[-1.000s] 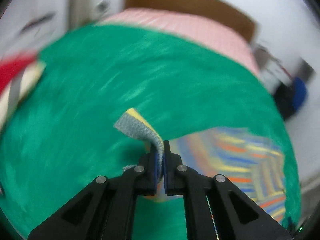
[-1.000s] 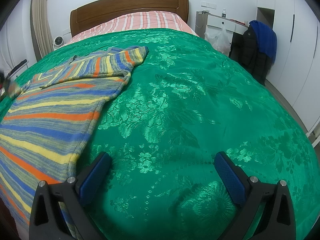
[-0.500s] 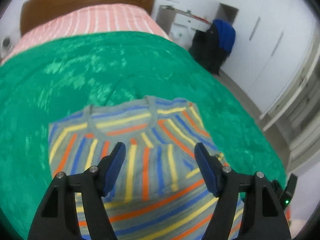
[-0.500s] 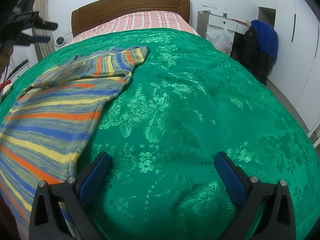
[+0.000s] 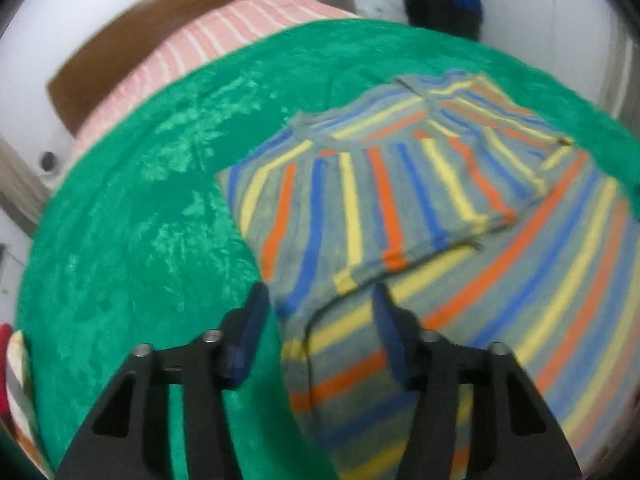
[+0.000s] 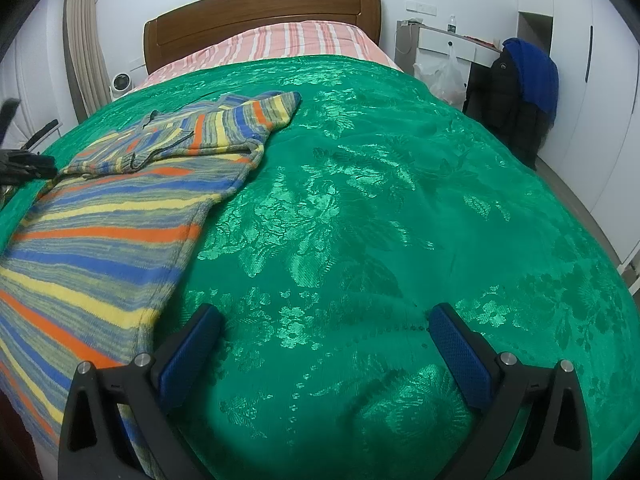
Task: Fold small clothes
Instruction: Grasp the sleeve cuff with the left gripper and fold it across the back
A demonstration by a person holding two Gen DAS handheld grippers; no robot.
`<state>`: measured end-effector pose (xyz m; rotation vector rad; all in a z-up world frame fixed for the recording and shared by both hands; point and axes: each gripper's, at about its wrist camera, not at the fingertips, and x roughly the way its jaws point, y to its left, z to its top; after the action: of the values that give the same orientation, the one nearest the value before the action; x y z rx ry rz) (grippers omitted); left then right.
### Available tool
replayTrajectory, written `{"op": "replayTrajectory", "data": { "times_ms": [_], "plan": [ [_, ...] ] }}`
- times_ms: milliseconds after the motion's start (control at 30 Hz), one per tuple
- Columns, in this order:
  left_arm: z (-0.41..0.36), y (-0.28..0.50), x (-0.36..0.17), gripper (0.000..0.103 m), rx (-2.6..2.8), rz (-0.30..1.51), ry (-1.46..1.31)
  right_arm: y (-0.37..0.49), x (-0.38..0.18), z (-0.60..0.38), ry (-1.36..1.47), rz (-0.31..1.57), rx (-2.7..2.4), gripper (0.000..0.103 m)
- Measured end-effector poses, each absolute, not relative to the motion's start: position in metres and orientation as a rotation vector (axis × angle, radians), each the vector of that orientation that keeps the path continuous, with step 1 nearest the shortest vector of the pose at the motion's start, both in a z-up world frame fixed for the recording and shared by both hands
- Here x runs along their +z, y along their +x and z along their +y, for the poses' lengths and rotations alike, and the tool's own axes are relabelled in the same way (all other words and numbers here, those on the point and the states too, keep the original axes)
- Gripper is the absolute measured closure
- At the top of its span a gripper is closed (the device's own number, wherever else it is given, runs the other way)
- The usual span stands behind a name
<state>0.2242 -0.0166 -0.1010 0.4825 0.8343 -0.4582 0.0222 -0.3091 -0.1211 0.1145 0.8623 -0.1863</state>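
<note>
Sleeve-folding step on striped sweater (image 5: pixel 400 208). Left gripper (image 5: pixel 320 320) jaws were closing over near left edge, nothing pinched. Right gripper (image 6: pixel 326 338) spread wide, empty. Next: grab edge.

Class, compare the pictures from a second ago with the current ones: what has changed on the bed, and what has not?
The left gripper let go of the striped sweater's sleeve, leaving it folded across the chest, then dropped toward the sweater's near edge; its jaws are now closing with nothing pinched. The right gripper stayed open over the green bedspread.
</note>
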Motion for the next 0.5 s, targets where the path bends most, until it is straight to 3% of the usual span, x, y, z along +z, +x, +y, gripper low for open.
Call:
{"op": "replayTrajectory", "data": {
  "times_ms": [33,67,233,367,500],
  "plan": [
    [-0.015,0.227,-0.105,0.086,-0.433,0.822,0.460,0.023,-0.120,-0.309,0.109,0.872,-0.181,0.001],
    [-0.010,0.231,-0.109,0.098,-0.401,0.830,0.426,0.025,-0.117,-0.309,0.098,0.891,-0.174,0.001],
    [0.028,0.224,-0.121,0.100,-0.337,0.818,0.243,0.042,-0.059,-0.305,0.034,0.850,-0.094,0.001],
    [0.031,0.219,-0.126,0.099,-0.328,0.799,0.225,0.118,-0.007,-0.305,0.210,0.817,0.125,0.005],
    [0.025,0.218,-0.134,0.098,-0.309,0.782,0.264,0.250,-0.012,-0.287,0.452,0.938,0.319,0.032]
  ]
}}
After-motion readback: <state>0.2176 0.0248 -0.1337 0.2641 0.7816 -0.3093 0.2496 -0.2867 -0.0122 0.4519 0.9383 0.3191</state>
